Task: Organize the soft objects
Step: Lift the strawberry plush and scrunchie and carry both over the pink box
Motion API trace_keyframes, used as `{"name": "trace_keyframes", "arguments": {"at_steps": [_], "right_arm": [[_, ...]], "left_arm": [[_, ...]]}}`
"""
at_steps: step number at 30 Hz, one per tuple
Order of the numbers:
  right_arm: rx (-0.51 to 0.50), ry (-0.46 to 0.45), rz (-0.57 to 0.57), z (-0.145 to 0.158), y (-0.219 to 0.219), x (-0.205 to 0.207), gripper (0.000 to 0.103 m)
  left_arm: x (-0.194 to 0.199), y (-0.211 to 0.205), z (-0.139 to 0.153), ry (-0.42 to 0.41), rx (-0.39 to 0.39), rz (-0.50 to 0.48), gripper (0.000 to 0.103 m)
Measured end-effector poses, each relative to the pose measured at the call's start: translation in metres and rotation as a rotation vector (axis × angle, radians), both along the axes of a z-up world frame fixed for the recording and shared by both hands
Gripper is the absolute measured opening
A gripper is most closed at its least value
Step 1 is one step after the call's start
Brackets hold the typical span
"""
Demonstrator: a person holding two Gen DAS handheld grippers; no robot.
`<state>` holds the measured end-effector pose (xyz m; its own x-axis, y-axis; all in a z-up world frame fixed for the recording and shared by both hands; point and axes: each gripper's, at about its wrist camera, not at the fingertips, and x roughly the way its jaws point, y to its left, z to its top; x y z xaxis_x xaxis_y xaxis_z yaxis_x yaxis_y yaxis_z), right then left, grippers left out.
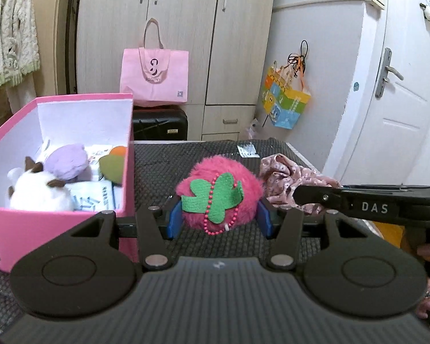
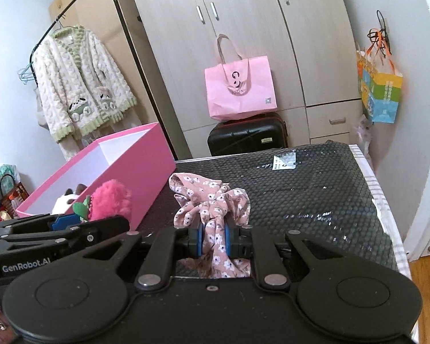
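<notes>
My left gripper (image 1: 219,219) is shut on a fluffy pink strawberry plush (image 1: 219,189) with a green felt leaf and a pink bead chain, held above the black mat just right of the pink box (image 1: 57,226). In the right wrist view the same plush (image 2: 111,199) shows at the left, beside the box (image 2: 146,154). My right gripper (image 2: 214,239) is shut on a pink floral cloth (image 2: 212,200), bunched up ahead of the pads; the cloth (image 1: 289,176) appears right of the plush in the left wrist view. Inside the box lie a white cat plush (image 1: 40,190), a purple plush (image 1: 67,162) and a green-orange toy (image 1: 113,163).
A black bumpy mat (image 2: 315,189) covers the table, with a small card (image 2: 283,162) at its far edge. Behind stand a wardrobe (image 1: 186,28), a pink tote bag (image 1: 154,74) on a black suitcase (image 1: 159,123), a hanging colourful bag (image 1: 286,100), and a door (image 1: 392,86) at right.
</notes>
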<state>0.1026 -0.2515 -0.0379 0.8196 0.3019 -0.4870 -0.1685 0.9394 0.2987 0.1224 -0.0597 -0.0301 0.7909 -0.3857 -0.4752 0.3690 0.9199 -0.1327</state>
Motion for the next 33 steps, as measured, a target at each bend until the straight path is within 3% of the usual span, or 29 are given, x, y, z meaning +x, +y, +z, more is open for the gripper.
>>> {"name": "trace_keyframes", "arguments": {"at_steps": [5,7,17,25,29,33], "right_arm": [[-0.017,0.025,-0.007,-0.001,0.01,-0.016,0.017],[-0.038,0.046,-0.001,-0.003,0.016,-0.021,0.017],[0.011,0.146,0.124,-0.004,0.026,-0.03,0.017],[0.089,0.215,0.26,0.01,0.04,-0.02,0.017],[0.147,0.221,0.341,0.021,0.044,-0.012,0.018],[0.169,0.221,0.34,0.029,0.038,0.001,0.018]], "left_arm": [[-0.012,0.016,-0.003,0.06,-0.002,-0.017,0.05],[-0.015,0.024,-0.002,0.102,-0.042,-0.05,0.05],[-0.02,0.07,0.015,0.254,-0.078,-0.16,0.051],[-0.039,0.102,0.035,0.24,-0.01,-0.158,0.051],[-0.039,0.122,0.049,0.21,-0.029,-0.164,0.051],[-0.037,0.141,0.062,0.152,-0.04,-0.145,0.051]]}}
